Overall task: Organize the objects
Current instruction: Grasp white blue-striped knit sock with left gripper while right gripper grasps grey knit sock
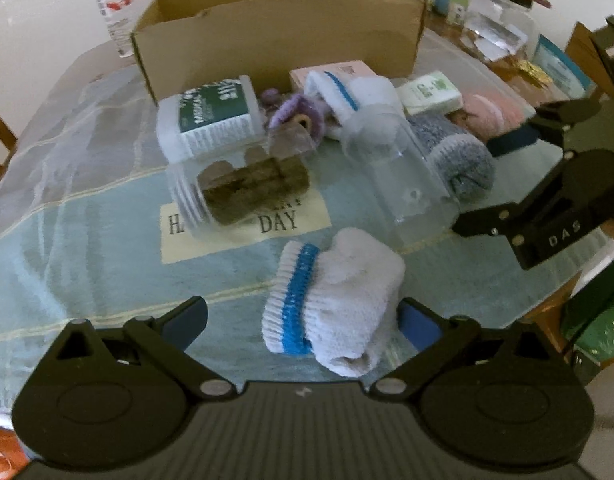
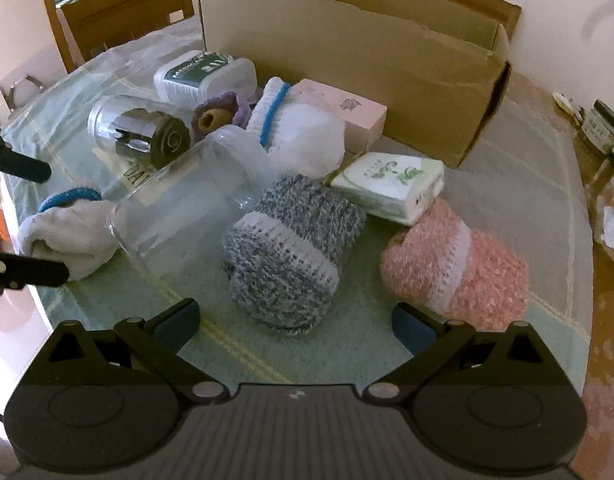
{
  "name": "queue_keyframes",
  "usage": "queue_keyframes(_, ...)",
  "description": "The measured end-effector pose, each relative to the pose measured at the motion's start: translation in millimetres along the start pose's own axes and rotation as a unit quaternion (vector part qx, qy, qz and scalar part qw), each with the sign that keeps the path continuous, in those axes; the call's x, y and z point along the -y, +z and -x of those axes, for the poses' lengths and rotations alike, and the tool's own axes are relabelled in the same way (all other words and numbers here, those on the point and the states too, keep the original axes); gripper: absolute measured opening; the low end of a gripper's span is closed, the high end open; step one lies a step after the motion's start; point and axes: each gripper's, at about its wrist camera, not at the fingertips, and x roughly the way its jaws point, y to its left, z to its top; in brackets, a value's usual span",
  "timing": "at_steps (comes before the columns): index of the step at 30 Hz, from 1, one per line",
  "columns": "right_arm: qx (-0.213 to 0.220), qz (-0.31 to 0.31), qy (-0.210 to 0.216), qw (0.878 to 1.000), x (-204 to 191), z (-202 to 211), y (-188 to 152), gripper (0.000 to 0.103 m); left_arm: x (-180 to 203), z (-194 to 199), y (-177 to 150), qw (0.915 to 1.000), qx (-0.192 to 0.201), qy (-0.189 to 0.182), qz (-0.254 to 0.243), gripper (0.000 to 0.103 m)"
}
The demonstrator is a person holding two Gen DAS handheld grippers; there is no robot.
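Clearly hardly begun: socks, jars and small packs lie loose mid-frame before the cardboard box (image 2: 347, 60) at the top, while the left claw (image 1: 303, 314) gapes around a white sock (image 1: 335, 300) and the right claw (image 2: 293, 320) gapes near a grey sock (image 2: 291, 248).

The cardboard box (image 1: 275, 36) hides its own contents; bottle (image 1: 115, 8) top cropped.

The left gripper (image 1: 303, 320) stands wide open over a rolled white sock with a blue band (image 1: 331, 300), which lies between its blue-padded fingers (image 1: 421, 322) on the pale green tablecloth (image 1: 87, 240). Beyond lie a clear glass jar holding brown pieces (image 1: 235, 184), an empty clear jar (image 1: 403, 184), a grey knitted sock (image 1: 455, 152) and an open cardboard box (image 1: 283, 36). The right gripper (image 1: 547, 184) is at the right edge.
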Motion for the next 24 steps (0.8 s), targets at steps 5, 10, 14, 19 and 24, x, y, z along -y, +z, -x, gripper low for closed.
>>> queue_keyframes(5,0.019,0.002,0.001,1.000,1,1,-5,0.103,0,-8,0,0.9995,-0.004,-0.029,0.004,0.082)
queue_keyframes(10,0.037,0.004,0.003,0.999,1,3,-10,0.103,3,-8,1,0.9994,0.009,-0.033,0.005,0.073)
queue_keyframes(14,0.020,-0.002,-0.001,1.000,-2,3,-5,0.103,1,-10,3,0.9994,0.015,-0.031,0.003,0.072)
queue_keyframes(19,0.018,-0.009,-0.005,1.000,-9,-2,3,0.103,-9,-11,6,0.9994,0.014,-0.023,0.019,0.072)
queue_keyframes(24,0.017,-0.033,-0.025,0.999,-4,-4,5,0.103,-20,-12,8,0.9990,0.012,-0.023,0.035,0.073)
